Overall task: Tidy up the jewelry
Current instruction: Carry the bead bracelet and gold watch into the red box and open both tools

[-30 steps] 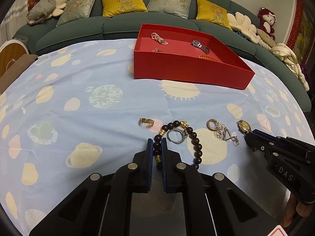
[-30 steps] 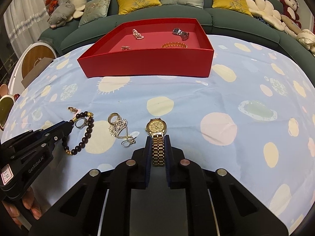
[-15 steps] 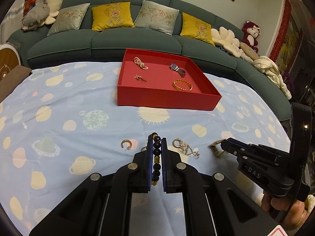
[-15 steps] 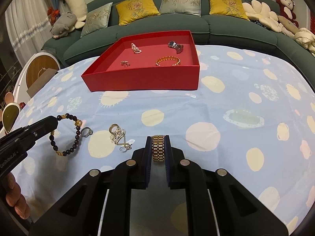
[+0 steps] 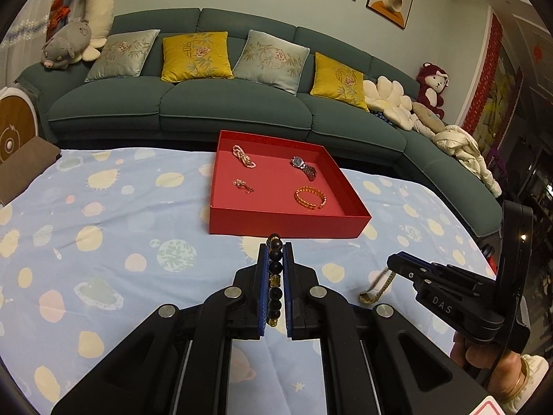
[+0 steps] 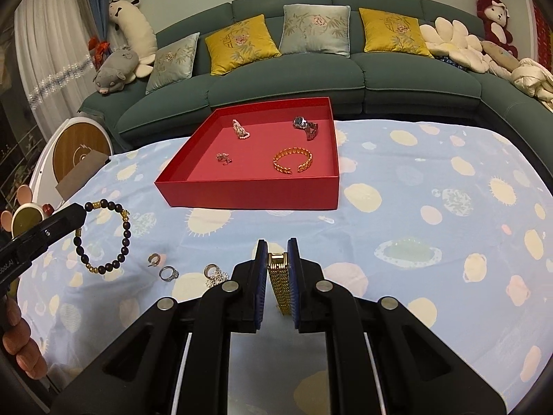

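Holding both grippers tilted down above the patterned cloth [image 6: 414, 180], we have bare cloth ahead up to the near wall of the red tray [image 6: 252, 193]. Our left gripper [image 5: 275, 259] is clamped on the dark bead bracelet [image 6: 103, 238], which hangs clear; our right gripper [image 6: 278, 259] pinches the gold watch band [image 6: 280, 283].

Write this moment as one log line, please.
left fingers: shut on dark wooden bead bracelet | right fingers: shut on gold metal watch | both off table | red box: ahead
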`<act>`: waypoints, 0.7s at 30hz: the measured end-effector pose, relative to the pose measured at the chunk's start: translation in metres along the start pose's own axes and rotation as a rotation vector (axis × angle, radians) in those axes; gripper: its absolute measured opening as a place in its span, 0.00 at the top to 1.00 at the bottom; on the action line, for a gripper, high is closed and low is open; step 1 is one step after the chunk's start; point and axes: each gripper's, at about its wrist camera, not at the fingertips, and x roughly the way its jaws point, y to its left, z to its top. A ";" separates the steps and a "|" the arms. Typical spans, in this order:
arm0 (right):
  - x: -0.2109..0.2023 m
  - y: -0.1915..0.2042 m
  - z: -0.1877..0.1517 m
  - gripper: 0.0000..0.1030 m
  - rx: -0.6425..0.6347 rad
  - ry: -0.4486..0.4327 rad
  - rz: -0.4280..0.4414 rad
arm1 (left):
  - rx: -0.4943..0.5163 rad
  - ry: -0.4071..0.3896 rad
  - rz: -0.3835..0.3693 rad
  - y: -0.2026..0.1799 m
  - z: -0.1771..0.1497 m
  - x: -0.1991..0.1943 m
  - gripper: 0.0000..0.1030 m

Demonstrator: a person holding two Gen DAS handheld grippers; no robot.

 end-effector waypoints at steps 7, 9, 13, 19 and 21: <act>-0.012 0.003 0.011 0.89 -0.011 -0.027 0.031 | -0.012 0.009 0.003 0.004 0.003 0.001 0.95; -0.017 0.005 0.019 0.89 -0.023 -0.042 0.036 | -0.005 0.013 0.003 0.003 0.006 0.003 0.95; -0.025 0.011 0.040 0.89 -0.045 -0.061 0.063 | 0.009 0.012 0.001 0.000 0.020 0.005 0.95; -0.026 0.014 0.087 0.89 -0.063 -0.104 0.070 | 0.024 0.006 -0.017 0.002 0.061 0.013 0.95; -0.019 0.014 0.106 0.89 -0.069 -0.110 0.063 | 0.036 -0.008 -0.008 0.001 0.079 0.018 0.95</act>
